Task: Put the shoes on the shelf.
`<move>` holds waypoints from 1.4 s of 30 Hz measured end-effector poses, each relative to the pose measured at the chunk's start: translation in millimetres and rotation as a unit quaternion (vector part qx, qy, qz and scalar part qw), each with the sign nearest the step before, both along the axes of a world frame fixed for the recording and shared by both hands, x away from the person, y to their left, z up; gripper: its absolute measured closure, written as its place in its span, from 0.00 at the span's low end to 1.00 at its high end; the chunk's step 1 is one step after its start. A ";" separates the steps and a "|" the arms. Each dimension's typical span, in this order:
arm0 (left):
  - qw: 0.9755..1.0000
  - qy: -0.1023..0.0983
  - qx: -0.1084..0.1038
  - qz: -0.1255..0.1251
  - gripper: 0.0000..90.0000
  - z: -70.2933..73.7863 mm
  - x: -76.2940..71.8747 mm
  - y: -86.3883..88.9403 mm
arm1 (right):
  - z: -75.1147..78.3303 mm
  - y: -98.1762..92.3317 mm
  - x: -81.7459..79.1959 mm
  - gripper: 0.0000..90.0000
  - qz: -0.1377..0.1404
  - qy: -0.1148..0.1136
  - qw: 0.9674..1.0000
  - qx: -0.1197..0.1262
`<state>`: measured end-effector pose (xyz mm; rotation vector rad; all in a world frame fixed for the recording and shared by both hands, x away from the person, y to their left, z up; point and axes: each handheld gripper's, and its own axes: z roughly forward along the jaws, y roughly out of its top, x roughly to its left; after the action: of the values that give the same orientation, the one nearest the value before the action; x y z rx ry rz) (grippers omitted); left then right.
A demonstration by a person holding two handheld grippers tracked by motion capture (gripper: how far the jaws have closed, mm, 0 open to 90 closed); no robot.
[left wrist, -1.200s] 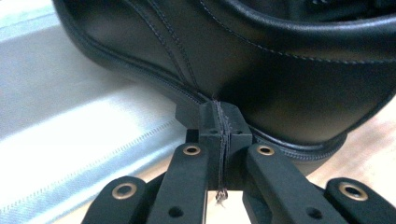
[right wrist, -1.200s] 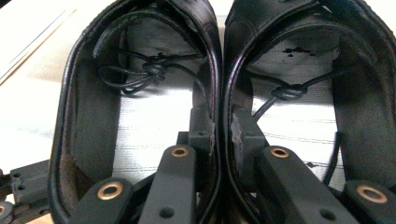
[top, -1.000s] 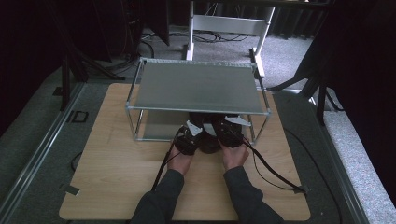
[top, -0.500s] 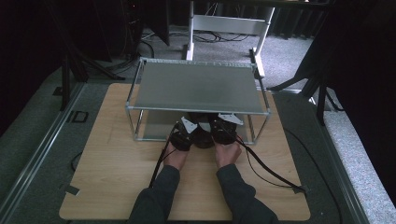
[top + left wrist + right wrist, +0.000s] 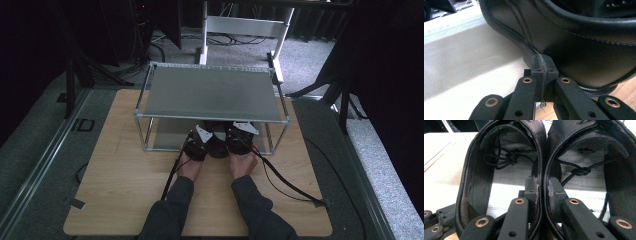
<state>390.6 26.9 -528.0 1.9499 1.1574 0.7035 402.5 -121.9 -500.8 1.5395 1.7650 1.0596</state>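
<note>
A pair of black leather lace-up shoes [image 5: 218, 143] sits at the front of the lower shelf of a metal two-tier rack [image 5: 210, 92]. My right gripper [image 5: 542, 187] is shut on the two inner collars, one jaw inside the left shoe [image 5: 474, 182] and one inside the right shoe [image 5: 617, 182]. In the high view that right gripper [image 5: 241, 138] is on the pair's right. My left gripper [image 5: 541, 64] is shut with nothing between its jaws, its tip against the outer side of a shoe [image 5: 579, 42]. Seen from above, the left gripper [image 5: 198, 143] flanks the pair's left.
The rack stands on a wooden table [image 5: 125, 190], whose front half lies open around the person's forearms. The pale lower shelf [image 5: 461, 62] stretches left of the shoe. Cables [image 5: 290, 182] trail from both grippers across the table. Dark stands and a white frame [image 5: 245, 25] stand beyond.
Both hands have moved forward toward the rack, carrying the shoes further in under the top shelf.
</note>
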 end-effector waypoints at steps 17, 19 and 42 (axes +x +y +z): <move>0.999 0.027 0.007 0.025 0.92 -9.9 15.7 0.9 | -3.7 -0.8 6.9 0.53 0.029 -0.081 0.996 0.009; 0.999 0.027 0.006 0.027 0.92 -10.1 15.8 0.5 | -1.7 0.6 2.7 0.51 0.034 -0.099 0.994 0.016; 0.998 0.023 -0.051 -0.022 0.66 10.3 -21.5 9.8 | -9.7 -76.8 -41.2 0.46 0.074 -0.063 0.995 -0.035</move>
<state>369.1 36.7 -517.7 1.9089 1.1519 0.5668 361.3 -198.7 -510.5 1.2870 1.8318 1.1267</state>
